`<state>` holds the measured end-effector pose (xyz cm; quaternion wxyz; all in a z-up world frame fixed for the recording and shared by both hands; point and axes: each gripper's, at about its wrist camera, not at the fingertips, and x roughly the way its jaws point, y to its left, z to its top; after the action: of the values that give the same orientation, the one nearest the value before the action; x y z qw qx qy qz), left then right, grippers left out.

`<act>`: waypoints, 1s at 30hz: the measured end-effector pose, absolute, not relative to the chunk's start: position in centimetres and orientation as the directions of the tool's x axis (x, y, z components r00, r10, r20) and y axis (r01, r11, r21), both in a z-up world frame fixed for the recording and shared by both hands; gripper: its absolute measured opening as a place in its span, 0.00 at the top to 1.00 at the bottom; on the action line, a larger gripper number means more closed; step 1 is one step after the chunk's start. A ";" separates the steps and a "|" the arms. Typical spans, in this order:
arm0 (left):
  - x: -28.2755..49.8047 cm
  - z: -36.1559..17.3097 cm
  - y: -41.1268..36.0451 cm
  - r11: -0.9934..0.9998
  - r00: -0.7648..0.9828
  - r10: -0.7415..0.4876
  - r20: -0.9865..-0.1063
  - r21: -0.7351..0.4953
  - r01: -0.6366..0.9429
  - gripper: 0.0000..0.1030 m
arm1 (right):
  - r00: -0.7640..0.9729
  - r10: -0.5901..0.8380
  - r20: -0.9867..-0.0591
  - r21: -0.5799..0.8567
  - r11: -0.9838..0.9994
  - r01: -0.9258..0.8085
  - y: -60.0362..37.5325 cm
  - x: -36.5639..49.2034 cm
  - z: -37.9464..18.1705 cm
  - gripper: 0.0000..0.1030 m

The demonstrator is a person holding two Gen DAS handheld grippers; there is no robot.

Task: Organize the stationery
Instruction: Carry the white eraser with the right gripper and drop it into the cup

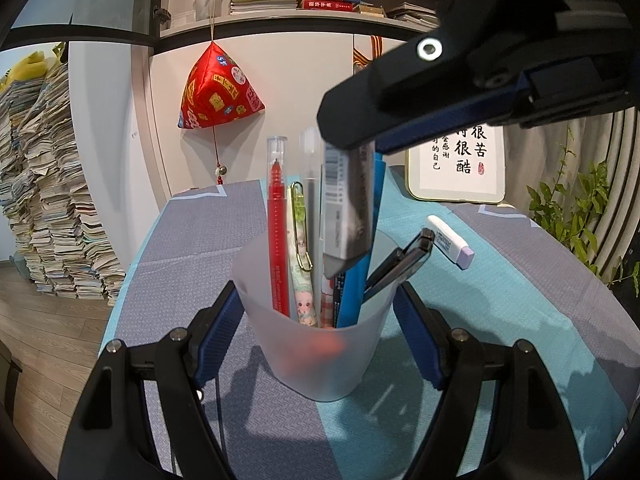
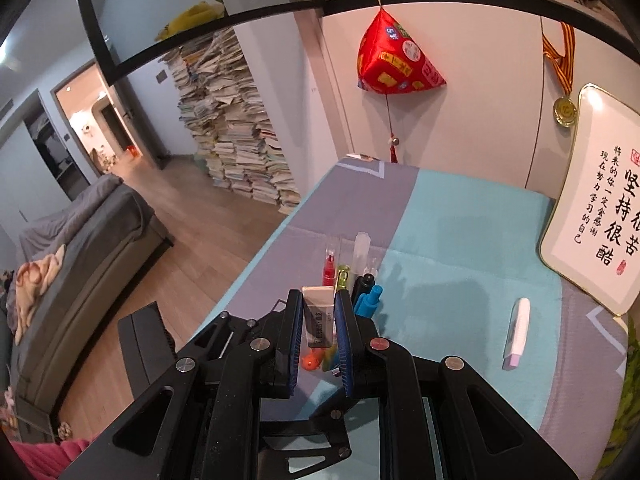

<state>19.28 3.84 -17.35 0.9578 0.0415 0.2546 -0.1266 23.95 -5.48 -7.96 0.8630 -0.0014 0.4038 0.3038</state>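
Eraser (image 2: 319,322), clamped between the blue pads of the right claw (image 2: 318,330), hangs above the frosted cup (image 1: 320,340). The left claw (image 1: 320,320) grips that cup on the bench (image 1: 180,280). Inside stand a red pen (image 1: 278,240), a clipped patterned pen (image 1: 302,264) and a black pen (image 1: 400,262), crowding the mouth. A white correction tape (image 1: 450,242) lies far right. The bench's left edge lies close; open cloth spreads right.

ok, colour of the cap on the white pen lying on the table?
Pale purple cap on the white pen; right wrist view shows it best.
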 end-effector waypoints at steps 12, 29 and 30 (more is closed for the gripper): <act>19.3 -17.4 3.8 0.964 0.838 -0.221 -0.499 0.016 0.264 0.26 | 0.477 0.519 -0.710 0.263 0.823 -0.503 -5.7 24.4 -8.3 0.83; 19.3 -17.4 3.8 0.964 0.838 -0.221 -0.500 0.016 0.264 0.26 | 0.456 0.523 -0.720 0.289 0.823 -0.488 -6.0 24.7 -8.5 0.83; 19.3 -17.4 3.8 0.965 0.837 -0.220 -0.500 0.016 0.264 0.26 | 0.453 0.525 -0.721 0.293 0.822 -0.488 -6.0 24.8 -8.5 0.83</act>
<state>19.34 3.82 -17.38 0.9575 0.0422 0.2557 -0.1263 24.75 -6.04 -8.47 0.8520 0.0216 0.4305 0.2972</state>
